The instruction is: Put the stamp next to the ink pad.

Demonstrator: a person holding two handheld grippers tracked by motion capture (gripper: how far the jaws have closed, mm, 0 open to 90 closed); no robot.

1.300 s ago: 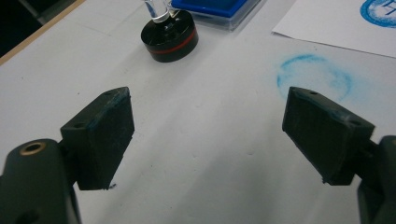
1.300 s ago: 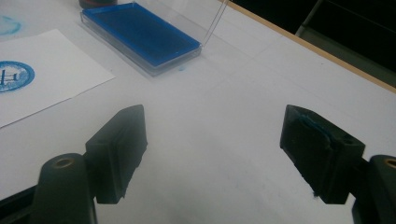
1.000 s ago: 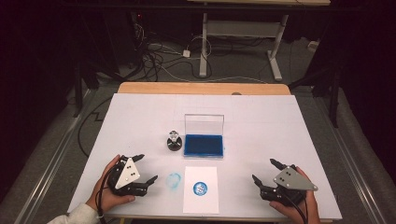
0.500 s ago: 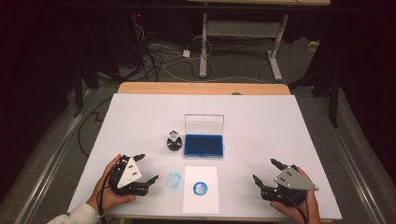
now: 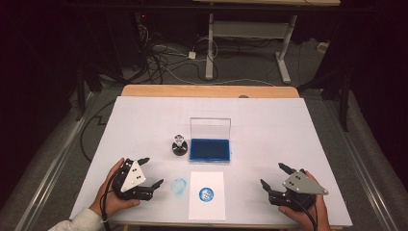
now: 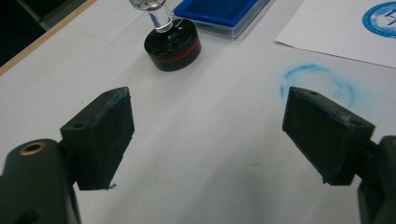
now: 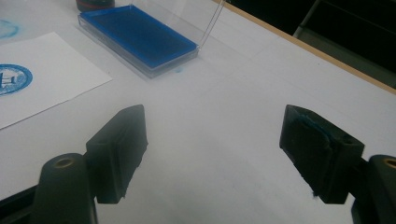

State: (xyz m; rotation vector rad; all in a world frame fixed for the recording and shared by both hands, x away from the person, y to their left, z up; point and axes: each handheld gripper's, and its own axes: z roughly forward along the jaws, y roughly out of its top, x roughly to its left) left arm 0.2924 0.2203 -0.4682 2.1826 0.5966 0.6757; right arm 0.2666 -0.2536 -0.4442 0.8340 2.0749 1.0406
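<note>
Our fingers [image 6: 107, 135] on the left gripper [image 5: 146, 175] stand wide with nothing between them, and the right gripper [image 5: 274, 179] is spread just as wide and empty. The stamp [image 5: 179, 146] stands upright on the white table [image 5: 144, 120], ahead of the left gripper and well apart from it, just beside the ink pad [image 5: 210, 149]. It has a round black base with a red band and a clear knob handle.

Dim room beyond the white table [image 5: 144, 120]: grey floor [image 5: 62, 139], tangled cables [image 5: 163, 57], a white desk frame [image 5: 250, 33].
</note>
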